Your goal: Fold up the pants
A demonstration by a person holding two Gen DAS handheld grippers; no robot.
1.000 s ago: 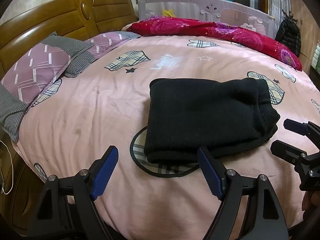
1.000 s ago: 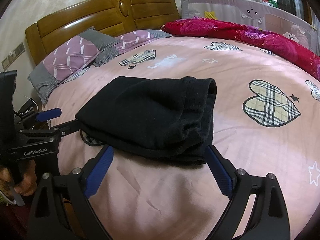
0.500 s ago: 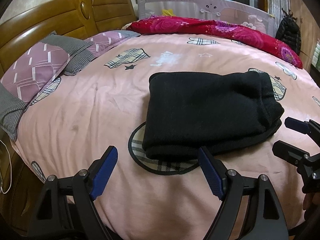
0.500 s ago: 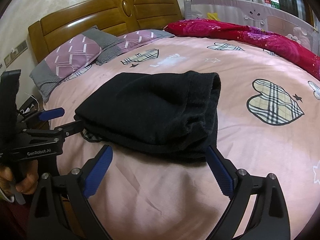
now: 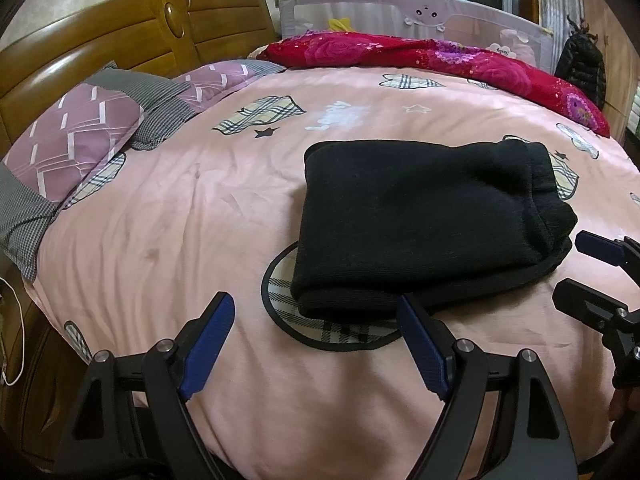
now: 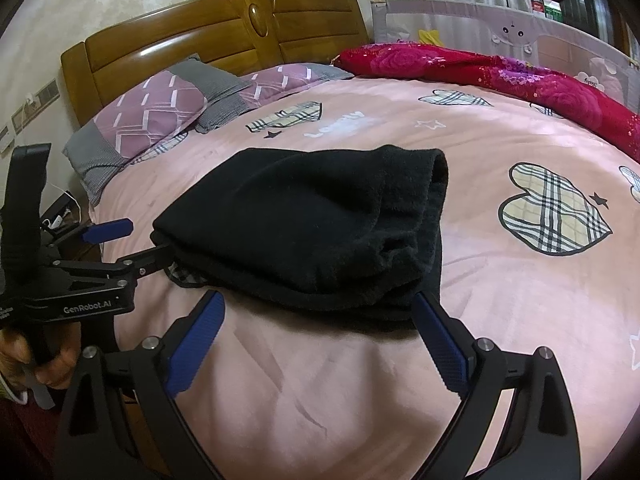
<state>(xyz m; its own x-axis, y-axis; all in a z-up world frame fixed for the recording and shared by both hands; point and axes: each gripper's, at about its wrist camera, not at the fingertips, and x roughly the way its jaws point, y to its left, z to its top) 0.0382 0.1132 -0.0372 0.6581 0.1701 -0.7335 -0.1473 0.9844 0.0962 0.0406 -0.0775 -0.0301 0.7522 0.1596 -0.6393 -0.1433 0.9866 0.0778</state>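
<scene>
Resting folded, the pants [image 5: 420, 224] face both spread hand-held grippers [image 5: 312, 340] [image 6: 316, 330]; only the right view shows a hand [image 6: 24, 356].

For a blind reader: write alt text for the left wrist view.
Folded black pants lie on a pink bedspread, just beyond the open left tongs. The right tongs, also open, enter at the right edge.

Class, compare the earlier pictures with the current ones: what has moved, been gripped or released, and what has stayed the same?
Very little changed. Both views shifted slightly, so the cameras moved a touch. The left gripper and right gripper remain open and empty, hovering at the near edge of the black pants. The pants stay folded in the same bundle on the pink bedcover. Nothing was gripped or released.
</scene>
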